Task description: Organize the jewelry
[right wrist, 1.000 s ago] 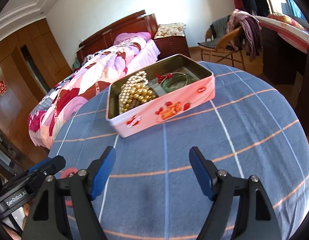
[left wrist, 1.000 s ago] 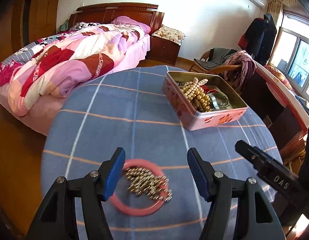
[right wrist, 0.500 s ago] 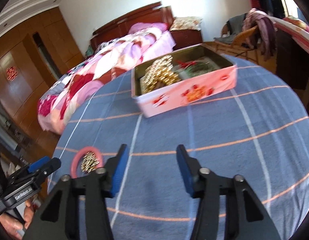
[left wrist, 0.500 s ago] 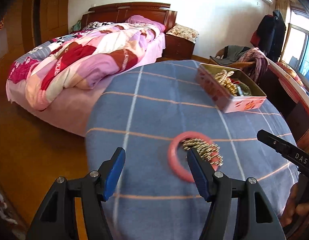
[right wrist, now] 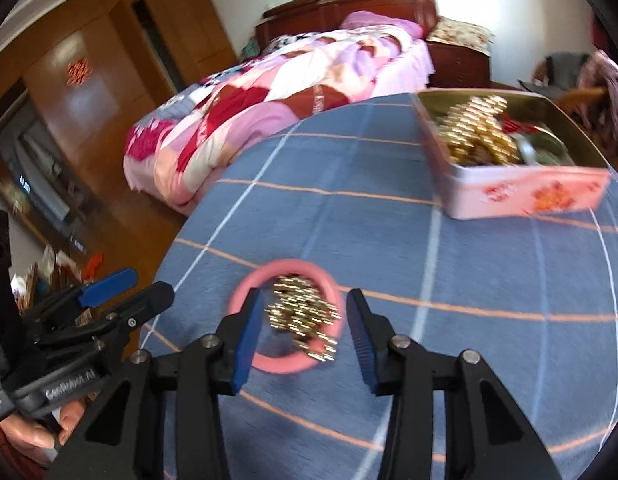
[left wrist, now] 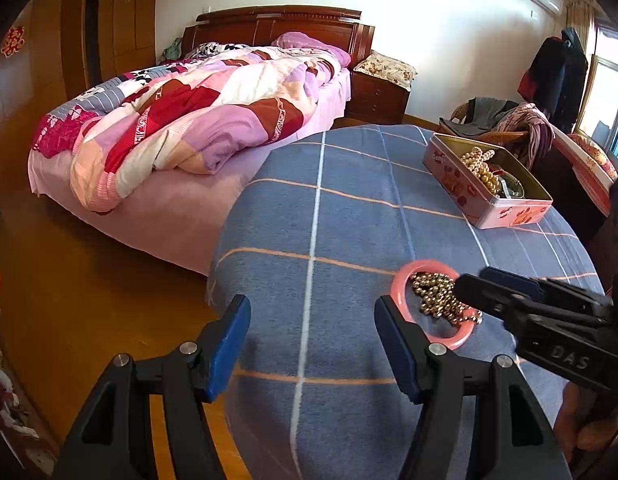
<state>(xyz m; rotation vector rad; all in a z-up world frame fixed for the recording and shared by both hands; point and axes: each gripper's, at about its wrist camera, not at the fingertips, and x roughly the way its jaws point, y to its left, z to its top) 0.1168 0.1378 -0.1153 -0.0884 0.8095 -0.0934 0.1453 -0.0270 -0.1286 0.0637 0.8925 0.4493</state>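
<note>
A pink bangle (right wrist: pixel 285 267) lies on the blue checked tablecloth with a heap of gold bead chain (right wrist: pixel 303 312) inside it. My right gripper (right wrist: pixel 305 332) straddles both; its jaws are closing, and the blue pads stand just outside the ring without visibly pressing on it. In the left wrist view the bangle (left wrist: pixel 409 280) and chain (left wrist: pixel 437 300) lie just right of my left gripper (left wrist: pixel 311 344). That gripper is open with nothing in it, near the table's left edge. The right gripper (left wrist: pixel 479 282) reaches in over the chain from the right.
A pink tin (left wrist: pixel 461 188) holding pearl strands and a green bangle stands at the far right of the table (left wrist: pixel 349 220); it also shows in the right wrist view (right wrist: pixel 525 196). Left of the table is a drop to wooden floor, with a bed (left wrist: pixel 197 120) beyond. My left gripper (right wrist: pixel 149 286) is at the left.
My left gripper has shifted left, so the bangle now lies outside its right finger. My right gripper has swung left from the tin to the bangle, and its jaws have narrowed.
</note>
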